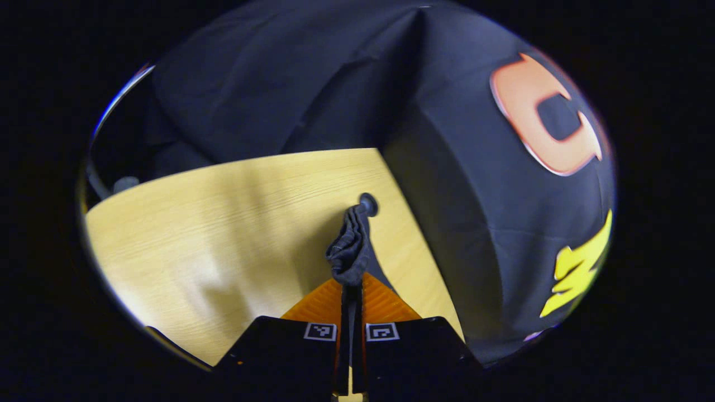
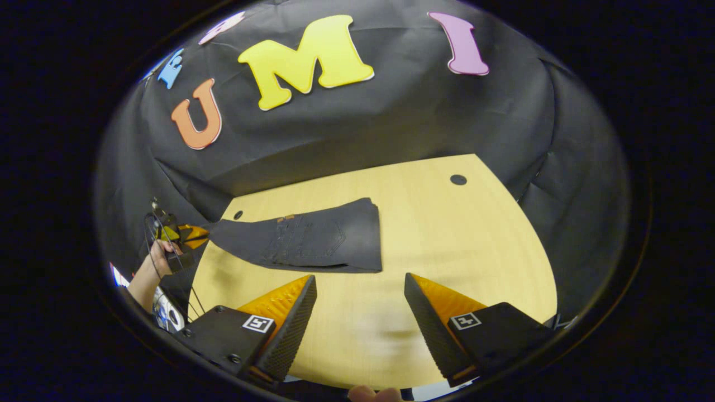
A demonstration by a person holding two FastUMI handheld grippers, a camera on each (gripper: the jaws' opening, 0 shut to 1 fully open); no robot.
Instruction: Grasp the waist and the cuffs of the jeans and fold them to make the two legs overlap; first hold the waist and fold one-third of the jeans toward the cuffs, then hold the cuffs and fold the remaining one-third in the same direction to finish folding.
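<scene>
Right gripper view showed the jeans (image 2: 313,240) lying flat on the surface (image 2: 447,234), already folded down to a short dark panel. Long axis ran left-right across that view, with a back pocket facing up. Near edge of the panel sat just beyond the right gripper (image 2: 357,304), slightly left of its centreline. Its fingers (image 2: 290,312) were spread wide with nothing between them, hovering over bare wood and apart from the fabric.

Left gripper (image 2: 187,237) was at the far left tip of the panel in that view, held by a hand (image 2: 156,259) at the surface edge. The cloth narrowed to a point there and looked pulled taut toward it.

Left gripper view: left gripper (image 1: 351,279) fingers were clenched on a bunched wad of dark denim, which stood up crumpled right at the tips. A round dark hole in the surface (image 1: 368,205) sat just behind the wad. I couldn't tell from the wad alone whether that end was waist or cuff.

Judgement: the left hand already owned one end; the right was the nearer free hand for the square right-hand edge. Next move would likely need the right gripper to go forward and a bit left, fingers lowered to the surface to get under that edge. Risk: pinching only the top layer and peeling the fold apart.
</scene>
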